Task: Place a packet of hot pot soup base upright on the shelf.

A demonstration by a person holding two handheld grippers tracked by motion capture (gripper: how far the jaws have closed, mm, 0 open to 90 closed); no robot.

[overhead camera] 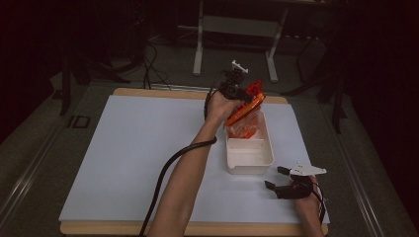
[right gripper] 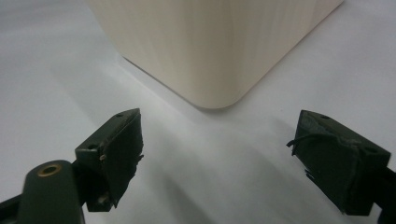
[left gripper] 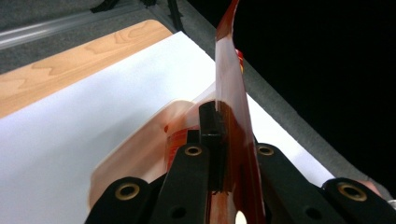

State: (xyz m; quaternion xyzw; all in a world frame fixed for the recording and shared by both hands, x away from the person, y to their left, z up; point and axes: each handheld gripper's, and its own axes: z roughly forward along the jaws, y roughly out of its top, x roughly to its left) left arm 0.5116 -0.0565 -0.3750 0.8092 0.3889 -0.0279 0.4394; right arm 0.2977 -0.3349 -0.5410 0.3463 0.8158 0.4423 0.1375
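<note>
Landmark for these notes: the white bin [overhead camera: 249, 154], standing on the white sheet [overhead camera: 133, 158] that covers the wooden table [overhead camera: 148, 93].

Left gripper [overhead camera: 242, 96]: I have it raised over the far end of the bin, my forearm reaching in from the near edge. Its 2 jaws are pressed together on the orange packet [overhead camera: 245, 109], clamped at the packet's upper edge. In the left gripper view the packet [left gripper: 231, 112] stands on edge between the black jaws of the left gripper [left gripper: 224, 140], a thin glossy orange film rising above them; a clear, paler part of the wrapper bulges out to 1 side below.

Packet position: in the high view it hangs tilted from the jaws, lower part down inside the far end of the bin. I cannot tell whether it touches the floor of the bin. Near end of the bin looks bare.

Right gripper [overhead camera: 275, 178]: low over the sheet, just beside the bin's near right corner, not touching it. Jaws spread wide, nothing between them. In the right gripper view the right gripper [right gripper: 217, 154] faces the bin's rounded corner [right gripper: 210, 56], bare sheet between its pads [right gripper: 121, 149].
</note>
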